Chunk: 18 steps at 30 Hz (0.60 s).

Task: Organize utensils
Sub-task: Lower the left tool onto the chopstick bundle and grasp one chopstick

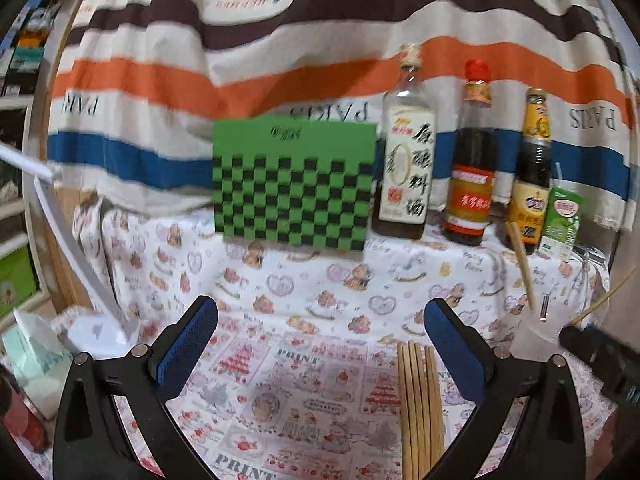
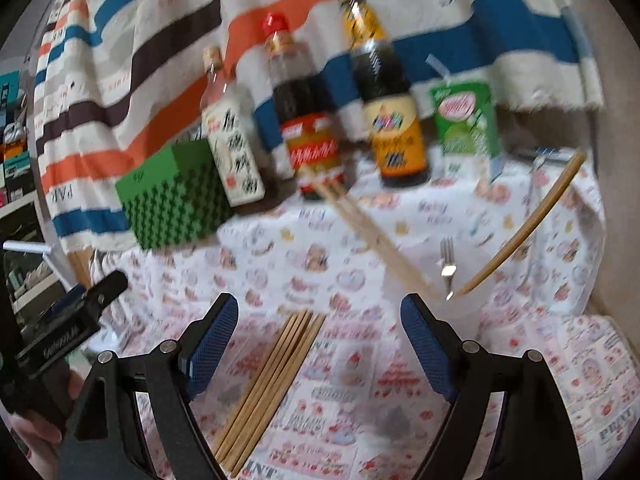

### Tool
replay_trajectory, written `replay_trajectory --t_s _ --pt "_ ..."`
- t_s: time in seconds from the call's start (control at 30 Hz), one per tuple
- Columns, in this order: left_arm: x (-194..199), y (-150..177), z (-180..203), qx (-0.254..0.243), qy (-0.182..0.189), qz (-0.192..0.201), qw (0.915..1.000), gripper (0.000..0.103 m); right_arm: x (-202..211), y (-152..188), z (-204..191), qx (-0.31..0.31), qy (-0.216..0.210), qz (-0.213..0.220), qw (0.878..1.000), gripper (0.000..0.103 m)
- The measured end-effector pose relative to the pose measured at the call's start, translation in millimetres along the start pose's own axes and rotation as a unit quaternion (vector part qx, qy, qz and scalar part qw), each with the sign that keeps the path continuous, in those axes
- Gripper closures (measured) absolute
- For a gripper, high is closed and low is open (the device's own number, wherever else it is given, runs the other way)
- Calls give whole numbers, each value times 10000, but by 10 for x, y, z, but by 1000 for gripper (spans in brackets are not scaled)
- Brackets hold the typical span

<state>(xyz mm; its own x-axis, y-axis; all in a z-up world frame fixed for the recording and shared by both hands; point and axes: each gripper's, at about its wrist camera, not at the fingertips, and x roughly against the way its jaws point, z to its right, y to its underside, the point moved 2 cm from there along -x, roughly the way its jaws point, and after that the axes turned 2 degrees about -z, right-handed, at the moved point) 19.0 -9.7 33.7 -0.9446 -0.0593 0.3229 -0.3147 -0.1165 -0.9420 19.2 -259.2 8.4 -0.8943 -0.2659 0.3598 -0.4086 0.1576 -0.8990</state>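
Several wooden chopsticks (image 1: 420, 408) lie side by side on the patterned tablecloth, also in the right wrist view (image 2: 268, 384). A clear plastic cup (image 2: 464, 308) holds chopsticks (image 2: 372, 236), a metal fork (image 2: 448, 260) and another leaning chopstick (image 2: 528, 224); the cup shows in the left wrist view (image 1: 536, 332) too. My left gripper (image 1: 320, 340) is open and empty, just left of the loose chopsticks. My right gripper (image 2: 320, 328) is open and empty, above the loose chopsticks' far ends, with the cup by its right finger.
A green checkered box (image 1: 294, 184), three sauce bottles (image 1: 468, 160) and a green drink carton (image 1: 560, 220) stand along the striped cloth backdrop. A tissue pack (image 1: 32, 356) and a white lamp base (image 1: 96, 332) sit at the left.
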Motion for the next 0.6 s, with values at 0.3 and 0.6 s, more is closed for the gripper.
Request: replay_trajectory --t_s 0.3,0.6 --pt "-285 130 -58 -96 -564 -523 9970 1 -509 299 -92 138 -334 -1504 9880 18" --pt "-686 362 -128 91 -386 -1764 9835 1 -700 554 -203 669 -27 -2099 9754 28"
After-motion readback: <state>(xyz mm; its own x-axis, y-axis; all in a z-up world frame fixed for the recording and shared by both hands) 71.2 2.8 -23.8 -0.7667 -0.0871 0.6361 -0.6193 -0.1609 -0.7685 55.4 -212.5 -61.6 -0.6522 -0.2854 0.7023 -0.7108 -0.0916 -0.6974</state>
